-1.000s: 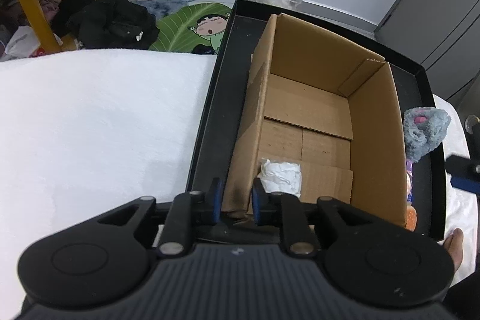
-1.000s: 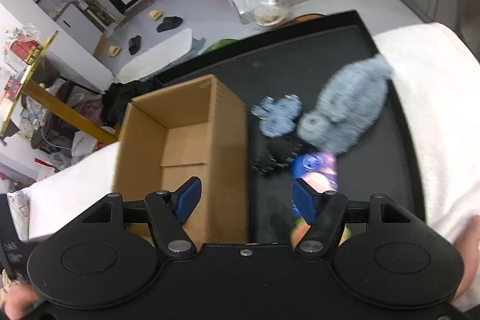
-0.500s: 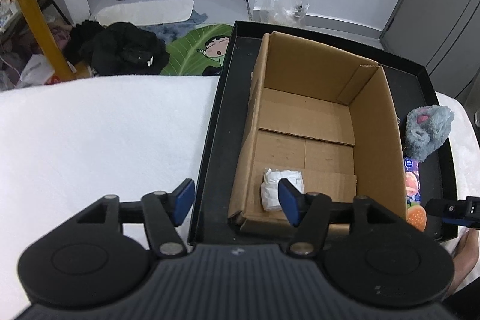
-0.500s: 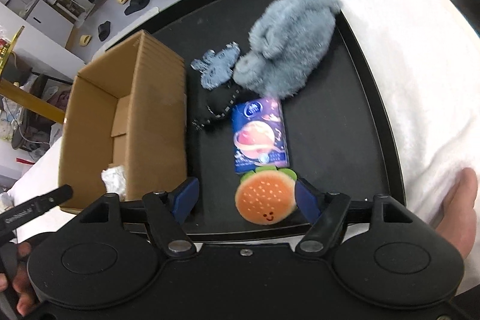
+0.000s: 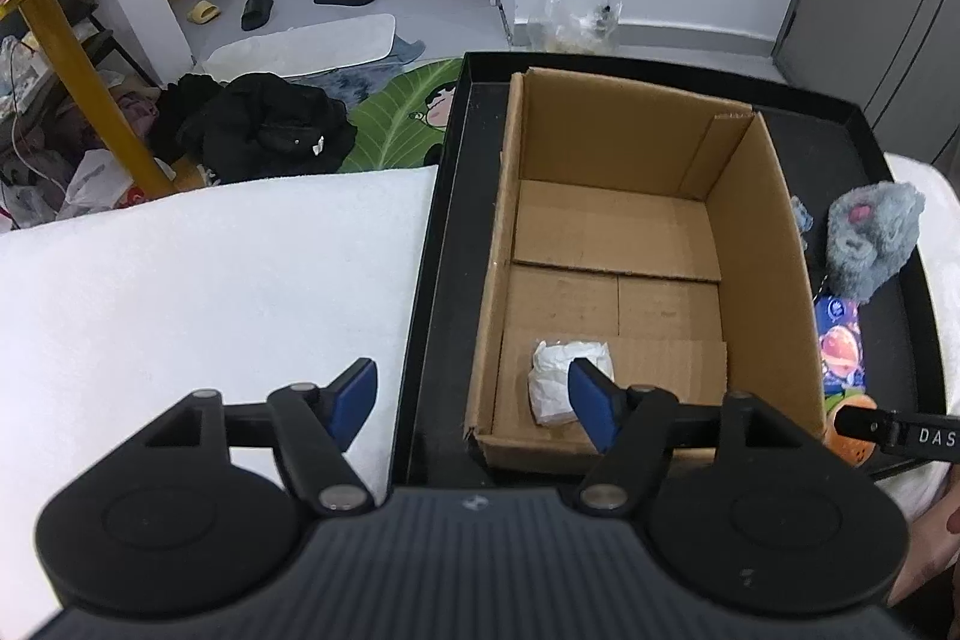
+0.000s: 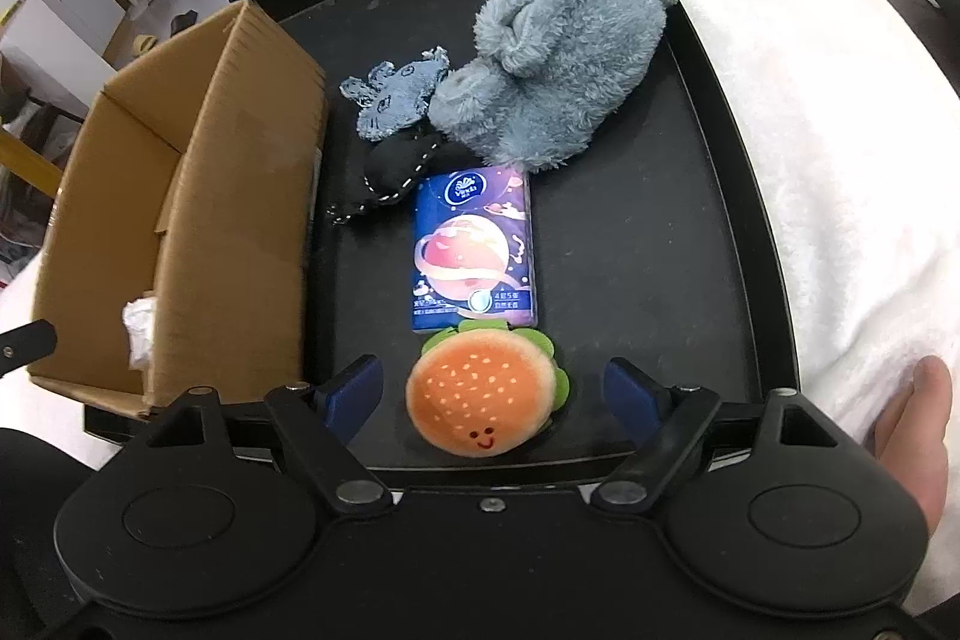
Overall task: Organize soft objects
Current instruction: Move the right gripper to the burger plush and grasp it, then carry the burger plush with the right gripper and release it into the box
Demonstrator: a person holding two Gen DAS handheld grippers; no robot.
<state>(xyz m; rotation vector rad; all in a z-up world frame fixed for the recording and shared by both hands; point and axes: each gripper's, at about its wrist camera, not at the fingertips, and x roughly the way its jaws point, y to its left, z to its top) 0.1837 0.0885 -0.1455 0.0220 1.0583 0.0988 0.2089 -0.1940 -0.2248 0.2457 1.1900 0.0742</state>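
Note:
An open cardboard box (image 5: pixel 618 244) stands on a black tray (image 5: pixel 444 232); a white crumpled soft wad (image 5: pixel 558 382) lies in its near corner. My left gripper (image 5: pixel 474 400) is open and empty, above the box's near left corner. My right gripper (image 6: pixel 495 391) is open and empty; a plush burger (image 6: pixel 480 406) lies between its fingers on the tray (image 6: pixel 690 196). Beyond the burger lie a purple tissue pack (image 6: pixel 474 250), a black fabric piece (image 6: pixel 402 166), a small denim-blue plush (image 6: pixel 396 97) and a large grey fluffy plush (image 6: pixel 564 52). The box (image 6: pixel 198 214) stands to their left.
The tray rests on a white fluffy cover (image 5: pixel 198 292), also seen to the right (image 6: pixel 840 142). A hand (image 6: pixel 918 436) shows at the right wrist view's edge. Past the table edge are dark clothes (image 5: pixel 264 130), slippers and a yellow post (image 5: pixel 90 64).
My left gripper let go of the box's near wall, opened wide and pulled back. My right gripper swung right over the tray and came down around the plush burger, still open.

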